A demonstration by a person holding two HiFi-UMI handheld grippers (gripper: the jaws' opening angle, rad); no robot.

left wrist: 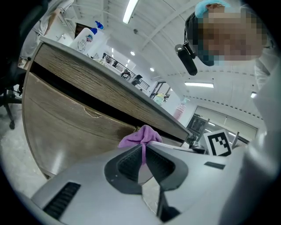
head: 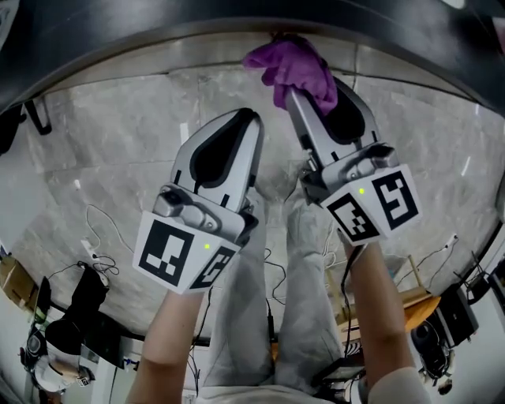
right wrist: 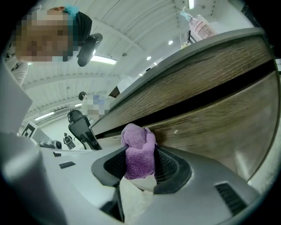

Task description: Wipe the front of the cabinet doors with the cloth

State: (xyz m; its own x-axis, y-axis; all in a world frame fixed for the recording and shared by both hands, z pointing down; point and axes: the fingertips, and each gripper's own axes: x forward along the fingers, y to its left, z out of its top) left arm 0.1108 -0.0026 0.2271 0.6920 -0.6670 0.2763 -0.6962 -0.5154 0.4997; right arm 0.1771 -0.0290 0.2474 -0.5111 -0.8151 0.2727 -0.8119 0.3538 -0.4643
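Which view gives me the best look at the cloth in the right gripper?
The right gripper view: the cloth sits close and central, bunched between the jaws of the right gripper. The head view shows it from above. The left gripper view catches only a small part past its own jaws.

left tool (left wrist: 142, 149) — jaws together | purple cloth (left wrist: 139, 136) beyond | cabinet door (left wrist: 66, 127)

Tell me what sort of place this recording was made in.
Probably a large open workroom or lab, not a home kitchen: long ceiling strip lights over a wide hall, loose cables on the marble-patterned floor, and a wood-grain cabinet topped with bottles.
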